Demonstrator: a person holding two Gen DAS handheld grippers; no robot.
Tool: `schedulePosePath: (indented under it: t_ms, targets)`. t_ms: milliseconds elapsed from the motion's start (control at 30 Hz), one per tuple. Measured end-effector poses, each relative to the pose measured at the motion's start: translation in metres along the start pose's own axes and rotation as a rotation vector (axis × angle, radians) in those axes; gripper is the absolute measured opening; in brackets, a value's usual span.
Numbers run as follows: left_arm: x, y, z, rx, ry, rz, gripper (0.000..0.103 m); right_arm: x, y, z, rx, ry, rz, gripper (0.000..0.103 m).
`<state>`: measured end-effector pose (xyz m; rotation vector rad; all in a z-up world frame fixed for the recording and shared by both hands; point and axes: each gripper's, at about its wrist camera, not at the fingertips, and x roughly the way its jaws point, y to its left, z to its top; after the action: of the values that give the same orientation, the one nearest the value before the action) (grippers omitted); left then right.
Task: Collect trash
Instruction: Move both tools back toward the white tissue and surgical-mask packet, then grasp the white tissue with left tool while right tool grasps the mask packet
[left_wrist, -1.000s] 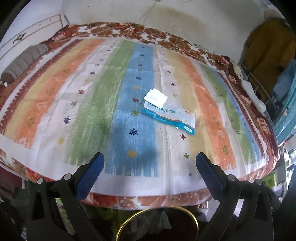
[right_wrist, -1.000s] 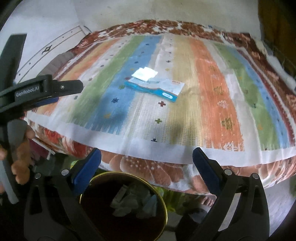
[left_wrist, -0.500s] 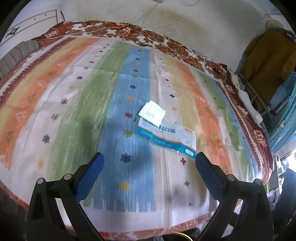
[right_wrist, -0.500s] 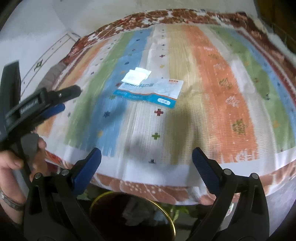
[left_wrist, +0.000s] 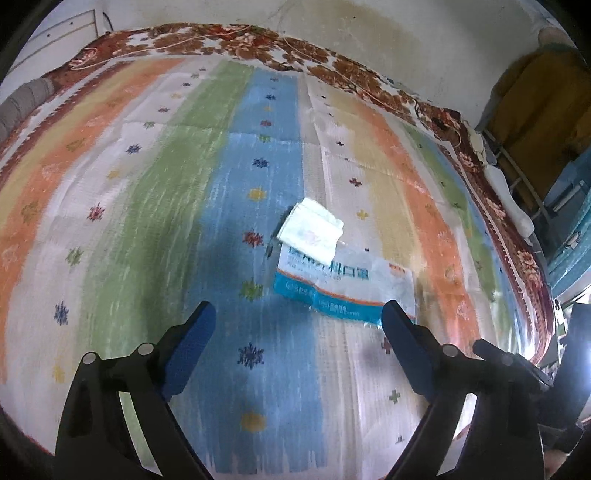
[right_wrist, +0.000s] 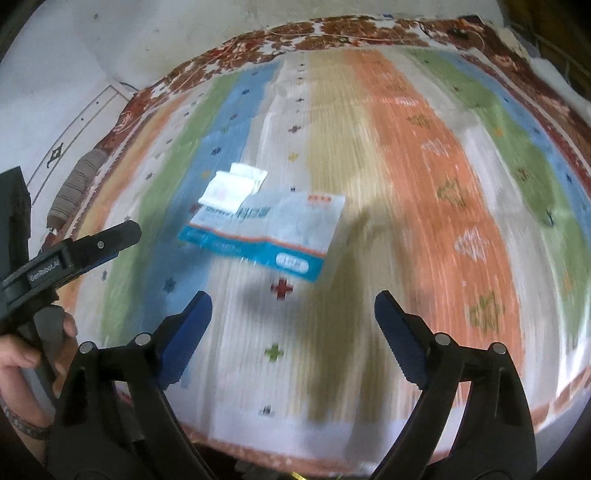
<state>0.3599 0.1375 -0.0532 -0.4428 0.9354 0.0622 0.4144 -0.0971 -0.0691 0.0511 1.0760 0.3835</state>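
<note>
A flat blue-and-white plastic wrapper lies on the striped bed cover, with a folded white paper resting on its far left corner. Both also show in the right wrist view, the wrapper and the paper. My left gripper is open and empty, hovering just short of the wrapper's near edge. My right gripper is open and empty, a little short of the wrapper's near right corner. The left gripper's finger shows at the left of the right wrist view.
The striped bed cover lies over a floral blanket by a stained wall. A grey bolster lies at the far left. Furniture with yellow cloth stands at the right. The bed's front edge is below my right gripper.
Both grippers have moved forward over the bed toward the wrapper and paper. The gold-rimmed bin below the bed edge has dropped out of view. Both jaws stay open.
</note>
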Motion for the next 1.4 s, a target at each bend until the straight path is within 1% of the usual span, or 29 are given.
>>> schedulePosePath:
  t_ms: [33,167,233,300,367,467,533,633,700,767,833,900,967,1033,1100,1167,1200,1233,1300,1367,1400]
  targets:
    - [0.002,0.000,0.002,0.001,-0.002,-0.005,0.089,0.003,-0.002,0.002,0.005,0.002,0.006,0.080]
    - [0.009,-0.001,0.013,0.001,-0.014,-0.021,0.089,0.024,-0.008,0.012,0.041,0.026,0.024,0.078]
    - [0.014,-0.001,0.017,0.004,-0.012,-0.017,0.088,0.032,-0.010,0.015,0.050,0.039,0.026,0.072]
    - [0.022,-0.002,0.022,0.007,-0.007,-0.015,0.087,0.043,-0.014,0.017,0.066,0.062,0.028,0.071]
    - [0.028,-0.002,0.025,0.011,-0.003,-0.011,0.087,0.054,-0.017,0.017,0.082,0.087,0.048,0.071]
    - [0.039,0.000,0.029,0.003,0.007,-0.014,0.086,0.066,-0.022,0.017,0.095,0.113,0.026,0.070]
    - [0.047,0.000,0.032,-0.004,0.013,-0.017,0.085,0.071,-0.024,0.018,0.110,0.120,0.032,0.071]
    - [0.056,-0.002,0.034,0.002,0.021,-0.025,0.084,0.079,-0.029,0.020,0.151,0.119,0.063,0.071]
    - [0.062,-0.005,0.036,0.021,0.030,-0.006,0.082,0.082,-0.030,0.020,0.179,0.118,0.074,0.070]
    - [0.068,-0.006,0.039,0.037,0.042,0.015,0.078,0.085,-0.029,0.021,0.186,0.121,0.073,0.064]
    - [0.074,-0.005,0.043,0.041,0.042,0.010,0.076,0.087,-0.026,0.022,0.186,0.128,0.079,0.054]
    - [0.079,-0.002,0.046,0.032,0.042,0.009,0.075,0.089,-0.025,0.023,0.197,0.134,0.093,0.049]
    - [0.086,0.001,0.049,0.024,0.045,0.012,0.074,0.089,-0.028,0.022,0.229,0.124,0.103,0.046]
    - [0.092,0.002,0.050,0.023,0.050,0.015,0.074,0.089,-0.032,0.022,0.260,0.119,0.109,0.035]
    - [0.100,0.000,0.051,0.036,0.059,0.023,0.073,0.090,-0.035,0.021,0.280,0.120,0.122,0.031]
    - [0.108,-0.001,0.050,0.057,0.068,0.032,0.067,0.090,-0.036,0.020,0.285,0.122,0.126,0.028]
    - [0.114,-0.002,0.048,0.065,0.081,0.036,0.062,0.090,-0.037,0.020,0.285,0.125,0.128,0.020]
    - [0.118,-0.002,0.046,0.069,0.090,0.043,0.056,0.091,-0.037,0.020,0.290,0.131,0.133,0.016]
    - [0.120,-0.004,0.043,0.094,0.074,0.069,0.053,0.092,-0.038,0.020,0.299,0.139,0.143,0.013]
    - [0.119,-0.008,0.041,0.121,0.072,0.075,0.043,0.093,-0.037,0.020,0.298,0.142,0.146,0.010]
    - [0.119,-0.009,0.041,0.127,0.073,0.070,0.033,0.093,-0.036,0.021,0.296,0.142,0.153,0.007]
